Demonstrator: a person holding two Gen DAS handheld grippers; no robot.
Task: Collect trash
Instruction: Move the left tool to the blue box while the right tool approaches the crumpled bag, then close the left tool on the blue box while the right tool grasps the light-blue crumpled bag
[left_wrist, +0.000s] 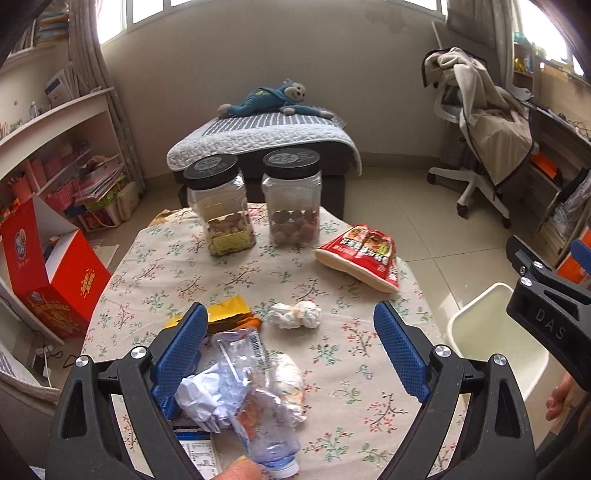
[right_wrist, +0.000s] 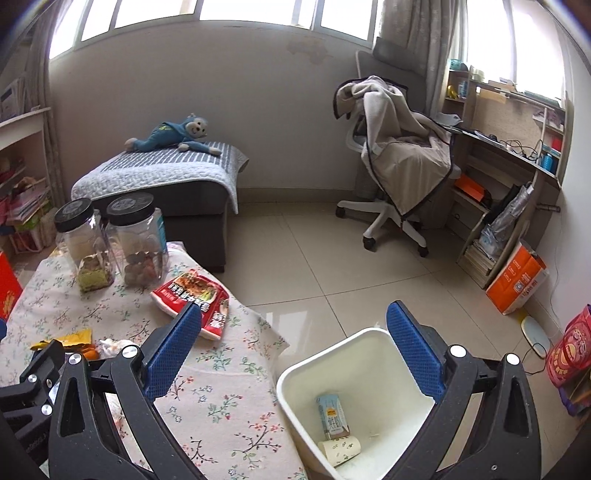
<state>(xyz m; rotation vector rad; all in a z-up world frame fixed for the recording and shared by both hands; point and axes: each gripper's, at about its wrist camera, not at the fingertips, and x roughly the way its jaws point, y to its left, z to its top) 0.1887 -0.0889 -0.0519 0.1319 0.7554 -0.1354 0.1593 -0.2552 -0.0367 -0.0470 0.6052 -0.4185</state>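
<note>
My left gripper (left_wrist: 291, 328) is open above a floral-cloth table (left_wrist: 229, 280). Between its fingers lie a crushed clear plastic bottle (left_wrist: 255, 398), a crumpled paper ball (left_wrist: 201, 398) and a patterned wad (left_wrist: 291, 380). Just ahead are a yellow wrapper (left_wrist: 229, 314) and a white tissue wad (left_wrist: 295, 314). My right gripper (right_wrist: 291, 325) is open and empty over a white trash bin (right_wrist: 369, 354) beside the table. In the bin lie a small milk carton (right_wrist: 330, 415) and a paper cup (right_wrist: 340, 448).
Two black-lidded clear jars (left_wrist: 218, 206) (left_wrist: 291, 195) and a red snack bag (left_wrist: 362, 254) sit at the table's far side. A red box (left_wrist: 48, 273) stands left, an office chair (right_wrist: 399, 162) and desk shelves right, an ottoman with a plush monkey (left_wrist: 266, 99) behind.
</note>
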